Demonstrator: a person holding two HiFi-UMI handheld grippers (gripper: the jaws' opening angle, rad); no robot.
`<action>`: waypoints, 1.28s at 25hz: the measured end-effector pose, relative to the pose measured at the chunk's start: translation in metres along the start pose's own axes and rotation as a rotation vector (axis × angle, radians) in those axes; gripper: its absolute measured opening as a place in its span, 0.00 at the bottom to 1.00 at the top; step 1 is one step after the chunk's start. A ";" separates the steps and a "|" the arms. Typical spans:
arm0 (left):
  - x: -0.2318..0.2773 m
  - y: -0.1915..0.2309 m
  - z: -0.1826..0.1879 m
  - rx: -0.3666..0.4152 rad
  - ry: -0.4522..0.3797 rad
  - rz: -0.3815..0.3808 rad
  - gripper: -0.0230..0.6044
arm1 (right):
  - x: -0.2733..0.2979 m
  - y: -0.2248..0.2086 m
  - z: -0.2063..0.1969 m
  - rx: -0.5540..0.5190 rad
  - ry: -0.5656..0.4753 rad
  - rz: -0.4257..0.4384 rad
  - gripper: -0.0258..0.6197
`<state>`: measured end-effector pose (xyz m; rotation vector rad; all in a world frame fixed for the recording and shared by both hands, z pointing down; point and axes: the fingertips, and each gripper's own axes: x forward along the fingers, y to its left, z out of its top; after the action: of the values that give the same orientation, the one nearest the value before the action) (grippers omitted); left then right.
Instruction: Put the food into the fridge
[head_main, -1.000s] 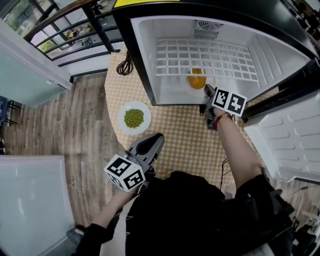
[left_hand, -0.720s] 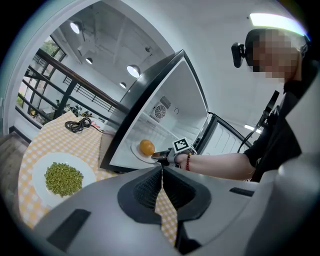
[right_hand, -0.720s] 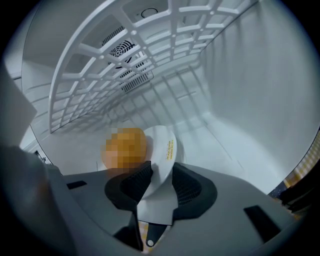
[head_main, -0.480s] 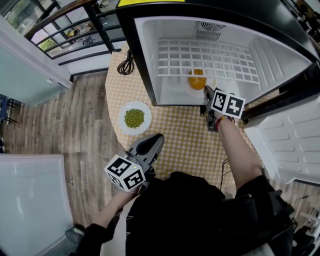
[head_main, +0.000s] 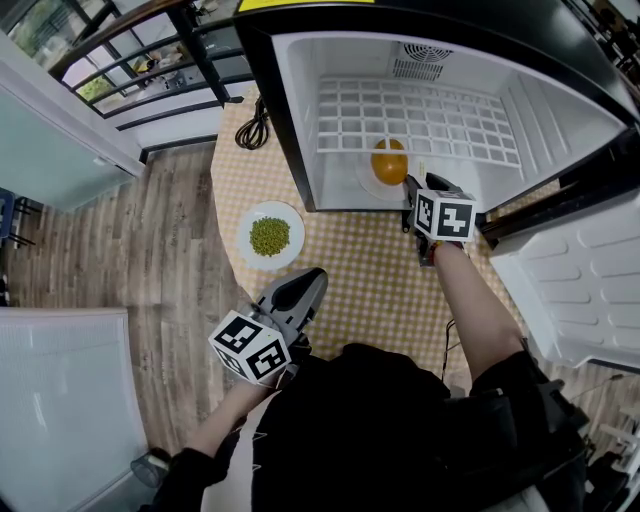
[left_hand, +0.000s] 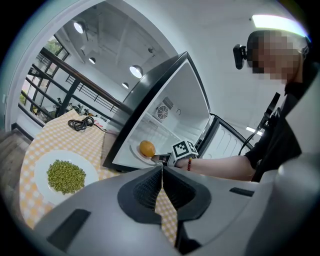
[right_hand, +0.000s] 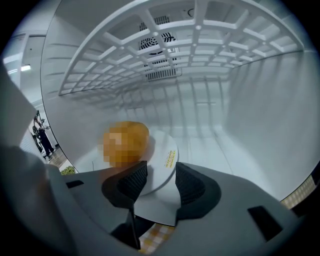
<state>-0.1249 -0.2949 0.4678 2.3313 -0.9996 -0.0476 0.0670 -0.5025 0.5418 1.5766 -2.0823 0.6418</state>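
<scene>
The right gripper view looks straight into the open fridge (right_hand: 235, 125). A white plate (right_hand: 165, 159) carrying a round orange piece of food (right_hand: 126, 142) sits flat on the fridge floor, beneath the wire shelf (right_hand: 200, 45). The right gripper (right_hand: 159, 186) has its jaws apart. They have just been opening, and the plate's near rim lies in the gap with neither pad pressing on it. I'd say it is letting go because the plate now rests on its own. From the head view the plate sits just inside the front lip, so the gripper only reaches as far as the doorway. The left gripper (left_hand: 162, 170) hangs low near the person's body, jaws closed together on nothing. It looks parked out of the way while the other hand works. A second plate of green peas (head_main: 268, 236) waits on the checked table (head_main: 370, 275), just left of the fridge and well apart from both grippers. It is likely the next thing to go in. Backing the right gripper straight out should keep it from dragging the plate.
</scene>
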 end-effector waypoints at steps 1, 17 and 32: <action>0.000 0.000 -0.001 0.001 0.000 0.000 0.07 | 0.000 0.000 0.000 0.001 0.001 0.000 0.33; -0.005 0.001 0.000 -0.012 -0.011 0.011 0.07 | 0.002 0.006 0.000 -0.183 -0.012 -0.018 0.33; -0.006 0.000 -0.010 -0.039 -0.023 0.025 0.07 | 0.002 0.009 0.003 -0.250 -0.031 -0.010 0.33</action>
<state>-0.1262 -0.2858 0.4747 2.2878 -1.0302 -0.0837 0.0582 -0.5032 0.5400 1.4623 -2.0825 0.3396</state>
